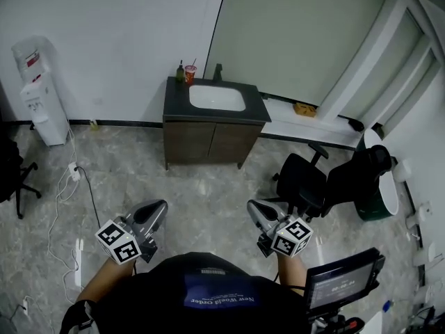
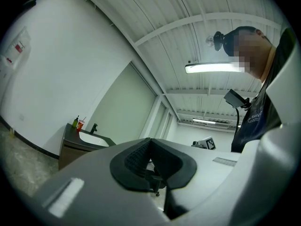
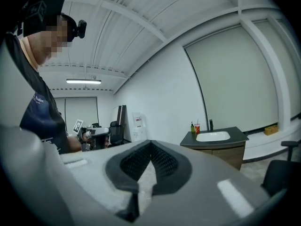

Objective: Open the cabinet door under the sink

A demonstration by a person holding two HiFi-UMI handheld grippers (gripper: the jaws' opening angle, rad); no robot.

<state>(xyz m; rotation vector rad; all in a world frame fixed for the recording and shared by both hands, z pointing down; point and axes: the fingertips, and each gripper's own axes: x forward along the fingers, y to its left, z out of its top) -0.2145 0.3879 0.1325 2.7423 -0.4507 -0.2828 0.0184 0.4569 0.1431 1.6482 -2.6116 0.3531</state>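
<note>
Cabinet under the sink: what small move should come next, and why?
Probably a step toward the cabinet. Its two doors look closed, and a stretch of floor lies between it and both grippers. The left gripper and right gripper sit near the person, jaws together, holding nothing, likely out of reach.

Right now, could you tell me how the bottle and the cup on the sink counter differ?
The bottle is green and slim with a narrow top; the cup is red, wider, and has a straw sticking out. In the head view the bottle stands left of the cup. Both stand upright at the back left corner of the dark counter, beside the basin.
</note>
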